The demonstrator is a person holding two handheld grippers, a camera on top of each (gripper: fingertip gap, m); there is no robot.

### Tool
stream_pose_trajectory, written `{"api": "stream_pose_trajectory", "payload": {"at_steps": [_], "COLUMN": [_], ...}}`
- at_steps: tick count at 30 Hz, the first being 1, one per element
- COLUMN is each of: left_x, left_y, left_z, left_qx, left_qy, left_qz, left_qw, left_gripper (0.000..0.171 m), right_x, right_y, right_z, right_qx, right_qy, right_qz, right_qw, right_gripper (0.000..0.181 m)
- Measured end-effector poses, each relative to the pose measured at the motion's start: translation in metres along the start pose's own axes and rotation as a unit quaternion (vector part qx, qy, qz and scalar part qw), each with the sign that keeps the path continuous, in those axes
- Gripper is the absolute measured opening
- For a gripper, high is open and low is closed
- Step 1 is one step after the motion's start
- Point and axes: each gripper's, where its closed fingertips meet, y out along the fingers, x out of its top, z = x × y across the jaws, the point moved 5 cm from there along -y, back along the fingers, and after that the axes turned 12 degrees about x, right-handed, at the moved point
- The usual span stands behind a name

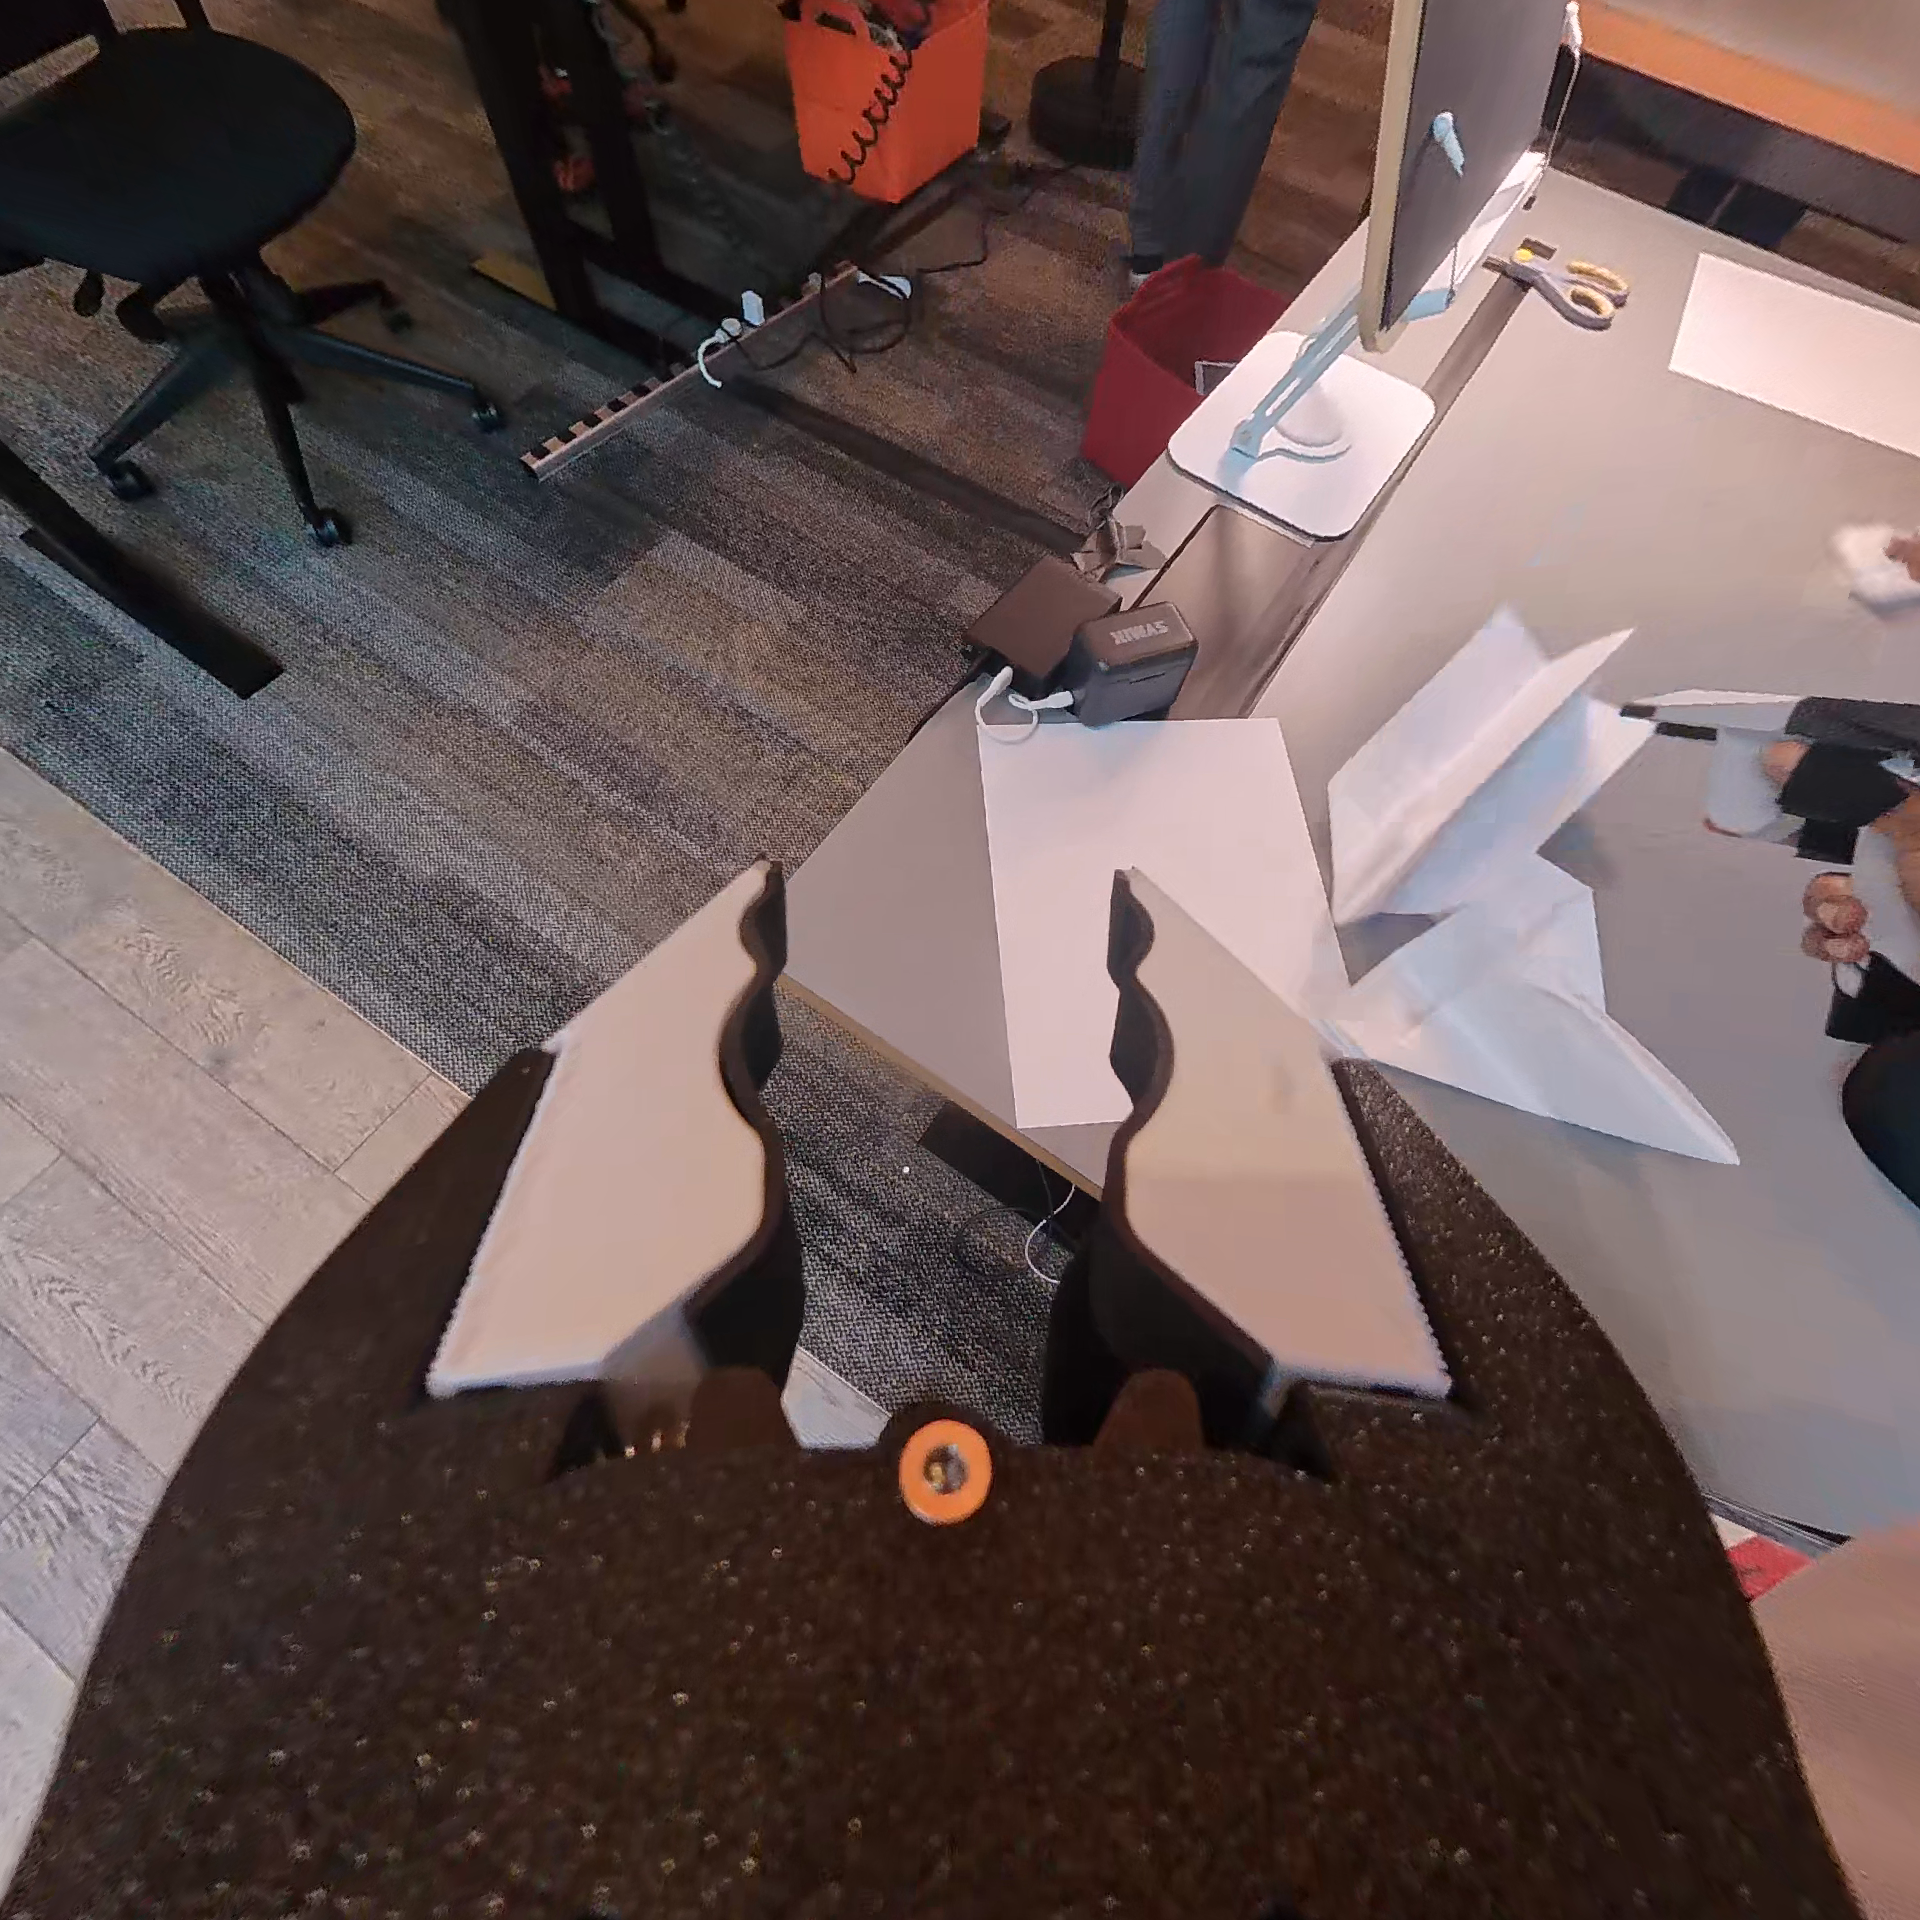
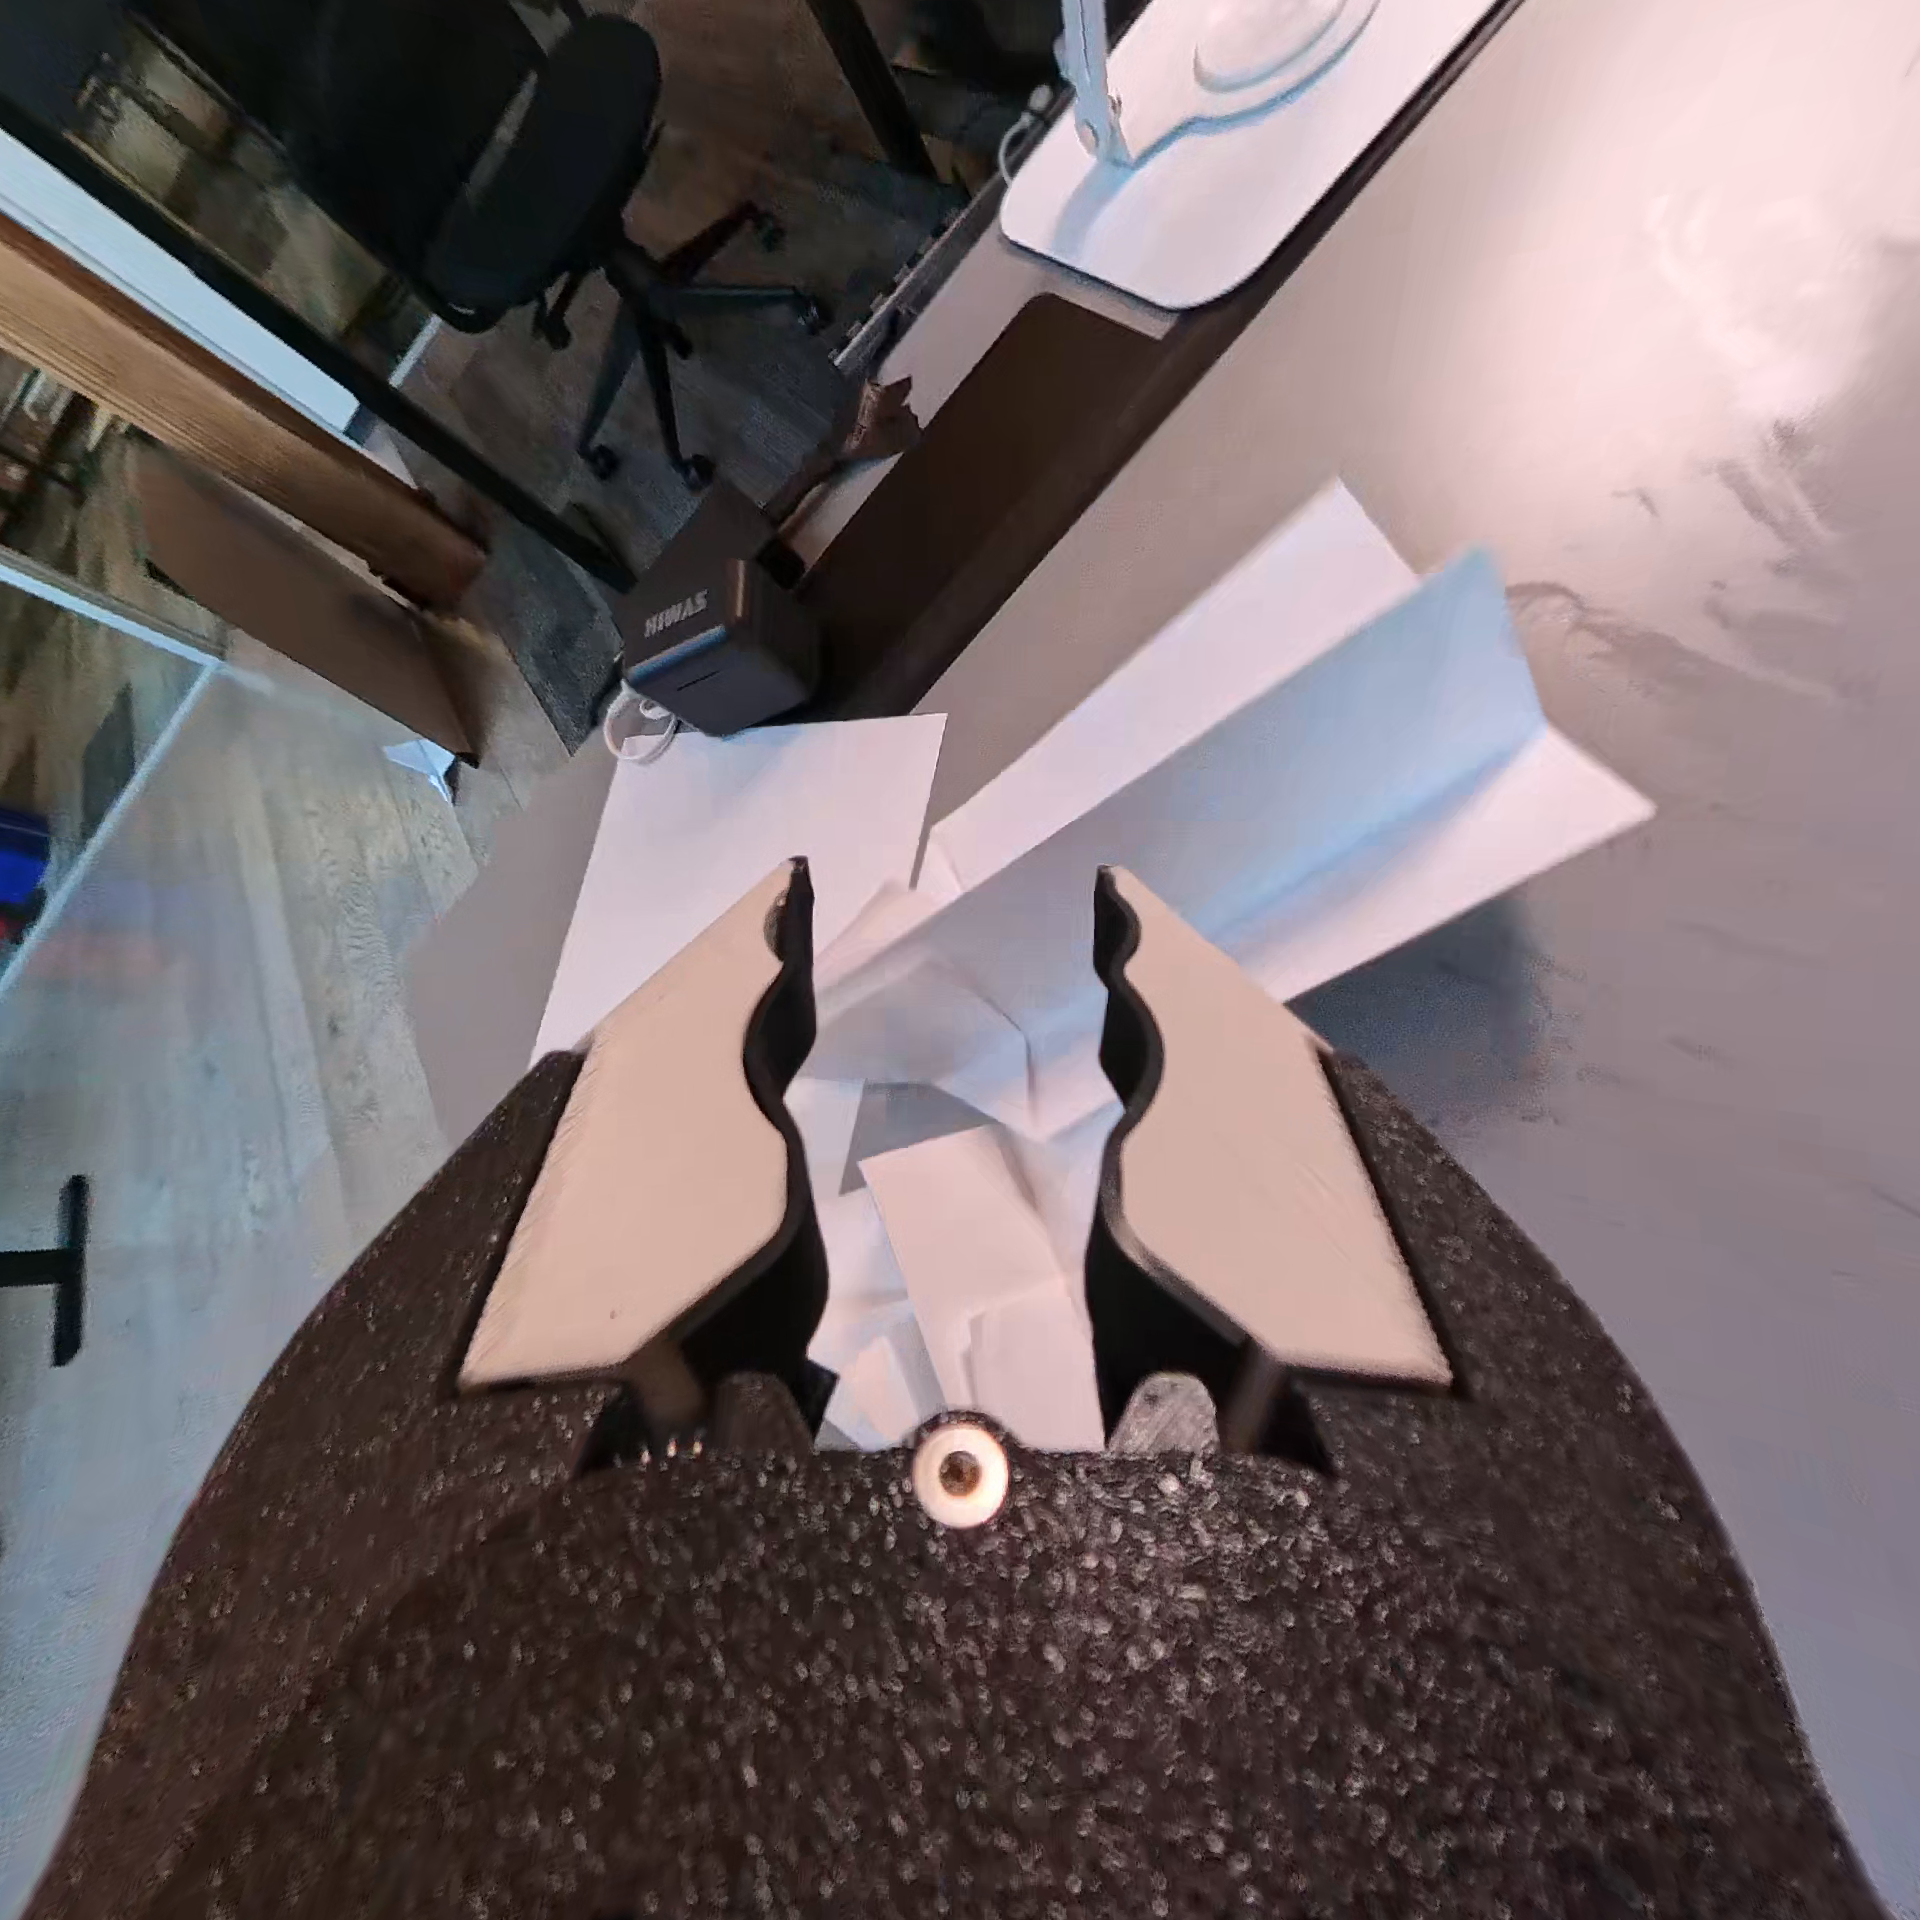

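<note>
Both the left gripper [image 1: 943, 883] and right gripper [image 2: 948, 883] are spread, empty; the folded paper [image 2: 1226, 769] on the bench [image 2: 1558, 416] looks light, flimsy, best pinched along a crease.

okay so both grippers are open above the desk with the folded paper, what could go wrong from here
1. The right gripper hangs over the folded paper plane; a careless close could crumple its creases.
2. The flat sheet under the left gripper lies near the desk edge and might slide off.
3. The small black box and its white cable sit close by; a sweep might snag them.
</note>
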Motion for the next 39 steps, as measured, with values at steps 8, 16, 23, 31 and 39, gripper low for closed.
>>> {"api": "stream_pose_trajectory", "payload": {"at_steps": [8,16,23,31,39], "left_x": [-0.007,-0.030,-0.043,-0.061,-0.083], "left_y": [0.014,0.028,0.036,0.045,0.081], "left_z": [-0.003,-0.013,0.001,0.051,0.082], "left_qx": [-0.006,-0.051,-0.069,-0.071,-0.095], "left_qy": [-0.007,-0.045,-0.023,-0.008,-0.034], "left_qz": [-0.004,0.033,0.064,0.100,0.135], "left_qw": [1.000,0.997,0.995,0.992,0.986], "left_gripper": [0.061,0.061,0.061,0.061,0.064], "right_x": [-0.002,-0.125,-0.186,-0.196,-0.218], "right_y": [-0.045,-0.003,0.091,0.174,0.193], "right_z": [0.092,0.175,0.182,0.150,0.185], "right_qx": [0.072,0.181,0.180,0.085,0.053], "right_qy": [-0.195,-0.308,-0.287,-0.346,-0.378], "right_qz": [0.015,0.194,0.312,0.376,0.370], "right_qw": [0.978,0.914,0.888,0.855,0.847], "right_gripper": [0.053,0.057,0.078,0.097,0.088]}}
